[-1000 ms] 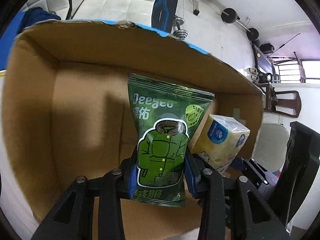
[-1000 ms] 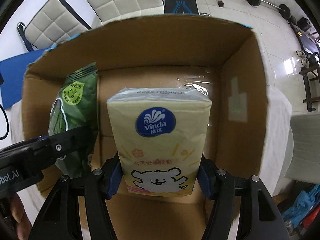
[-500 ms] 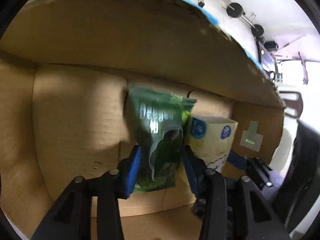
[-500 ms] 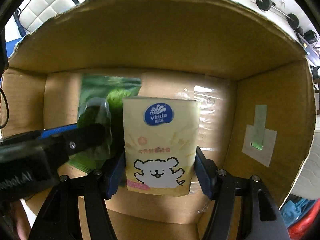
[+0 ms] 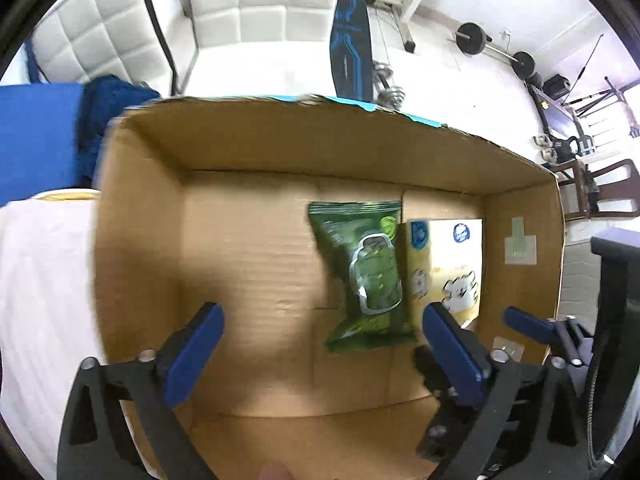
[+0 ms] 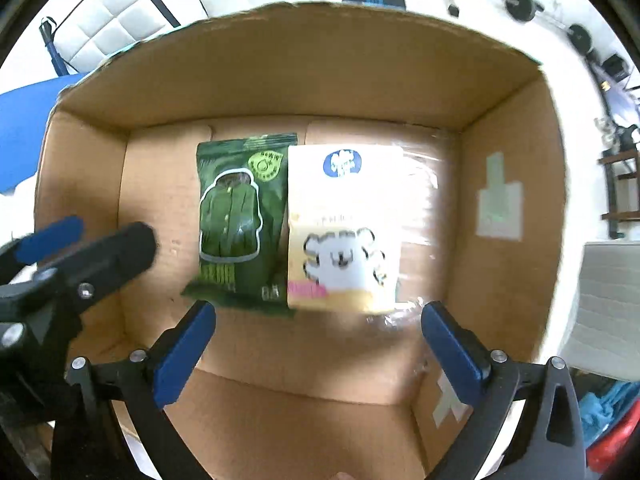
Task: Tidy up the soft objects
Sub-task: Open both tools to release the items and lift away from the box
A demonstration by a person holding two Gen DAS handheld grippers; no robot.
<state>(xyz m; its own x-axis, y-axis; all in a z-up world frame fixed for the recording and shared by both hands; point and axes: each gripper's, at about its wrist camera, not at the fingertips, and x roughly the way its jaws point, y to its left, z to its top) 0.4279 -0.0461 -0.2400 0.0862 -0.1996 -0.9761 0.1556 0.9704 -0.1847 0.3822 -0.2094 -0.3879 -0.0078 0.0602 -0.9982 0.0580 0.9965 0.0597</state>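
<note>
Two soft things already lay flat on the floor of the cardboard box (image 6: pixel 500 92), which served as the landmark for everything else. The green snack pouch (image 6: pixel 240 220) sat near the middle of the box floor, and the yellow tissue pack (image 6: pixel 344 232) lay touching its right edge, toward the box's right wall. Both looked settled, so this pair seemed to be stowed.

The left gripper (image 5: pixel 320 344) hung above the box with its jaws spreading wide; the pouch showed in the gap between them but lay far below, on the box floor, untouched by either pad. The right gripper (image 6: pixel 316 348) pointed straight down over the box, its jaws likewise spreading, with nothing pressed between them; the tissue pack lay well beneath. Each gripper had let go of its load.

Whether more soft items waited outside the box could not be told, since none showed in either view. If any remained, fetching them would be what was left.

The box stood on a pale, cloth-like surface (image 5: pixel 44 280) that showed to its left. Beyond the box's far wall stood white quilted panels (image 5: pixel 260 4), and beyond its far right corner were barbell weights (image 5: pixel 472 38) on a white floor. A blue fabric (image 5: pixel 36 136) lay by the box's left far corner.
</note>
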